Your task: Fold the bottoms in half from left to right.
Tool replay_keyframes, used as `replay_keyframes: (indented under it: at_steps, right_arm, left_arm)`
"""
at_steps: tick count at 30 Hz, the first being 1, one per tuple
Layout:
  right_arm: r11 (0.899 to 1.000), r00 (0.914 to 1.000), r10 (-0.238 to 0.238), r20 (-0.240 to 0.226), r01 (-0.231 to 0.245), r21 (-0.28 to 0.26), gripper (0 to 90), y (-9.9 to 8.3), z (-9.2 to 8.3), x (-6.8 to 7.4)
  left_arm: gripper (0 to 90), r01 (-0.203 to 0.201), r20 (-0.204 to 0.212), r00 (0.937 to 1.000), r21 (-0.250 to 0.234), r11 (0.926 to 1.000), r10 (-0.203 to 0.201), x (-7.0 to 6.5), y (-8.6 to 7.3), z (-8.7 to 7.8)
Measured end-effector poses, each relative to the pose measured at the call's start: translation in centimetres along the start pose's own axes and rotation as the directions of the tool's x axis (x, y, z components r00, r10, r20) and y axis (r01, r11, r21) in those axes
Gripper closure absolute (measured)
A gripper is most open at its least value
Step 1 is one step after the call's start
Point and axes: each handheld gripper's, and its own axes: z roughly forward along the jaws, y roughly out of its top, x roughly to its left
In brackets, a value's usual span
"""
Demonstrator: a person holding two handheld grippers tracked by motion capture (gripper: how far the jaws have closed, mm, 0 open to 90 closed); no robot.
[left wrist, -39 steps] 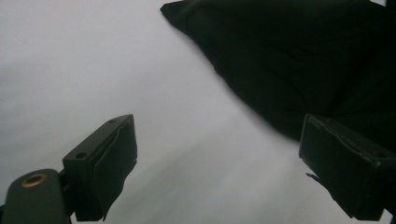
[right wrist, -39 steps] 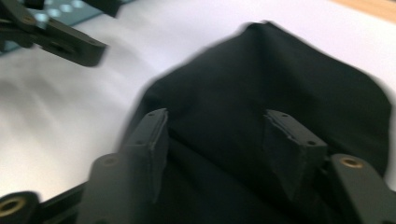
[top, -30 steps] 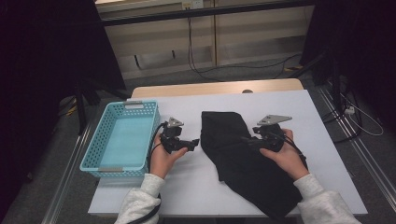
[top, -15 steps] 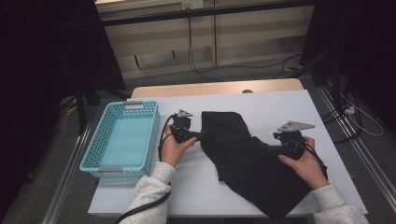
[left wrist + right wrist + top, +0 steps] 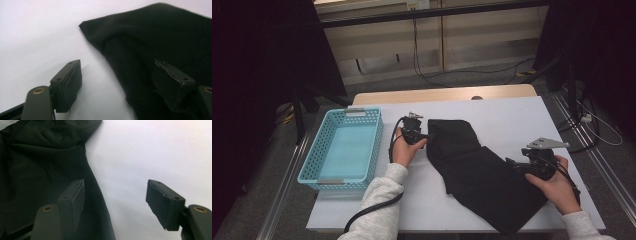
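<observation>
Flanking unlabelled black cloth (image 5: 482, 175): 2 open tools.

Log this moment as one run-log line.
left gripper: open, closing at black cloth edge | right gripper: open at cloth's other edge | basket: beside

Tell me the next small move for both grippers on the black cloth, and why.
Probably close both on the cloth's edges. The left gripper, whose jaws have just been closing, straddles the left edge of the black cloth with fabric between open jaws; the right gripper straddles the right edge, jaws open. Neither pinches it yet.
</observation>
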Motion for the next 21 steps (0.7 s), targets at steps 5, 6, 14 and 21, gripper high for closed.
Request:
replay_keyframes:
  at_steps: [5,6,14,21]
  right_arm:
    - [1.000,0.9999,-0.003,0.010,0.003,0.008,31.3,-0.4,-0.3,-0.1]
    - [1.000,0.9999,-0.007,0.010,0.007,0.010,31.3,-0.4,-0.2,-0.1]
    - [1.000,0.9998,-0.018,-0.002,0.018,0.015,31.3,-0.3,-0.1,0.3]
    - [1.000,0.9999,0.000,0.011,0.000,0.014,28.1,-0.4,-0.3,-0.1]
  left_arm:
    - [44.6,-0.014,0.024,0.9996,0.021,0.9997,0.013,-1.9,0.3,0.4]
    - [49.4,-0.015,0.026,0.9996,0.026,0.9996,0.014,-2.0,0.3,0.4]
    - [82.1,0.057,0.063,0.9963,0.020,0.9982,-0.058,-1.7,0.4,0.0]
    - [83.6,0.111,-0.016,0.9937,-0.012,0.9938,-0.111,1.5,-0.2,-2.7]
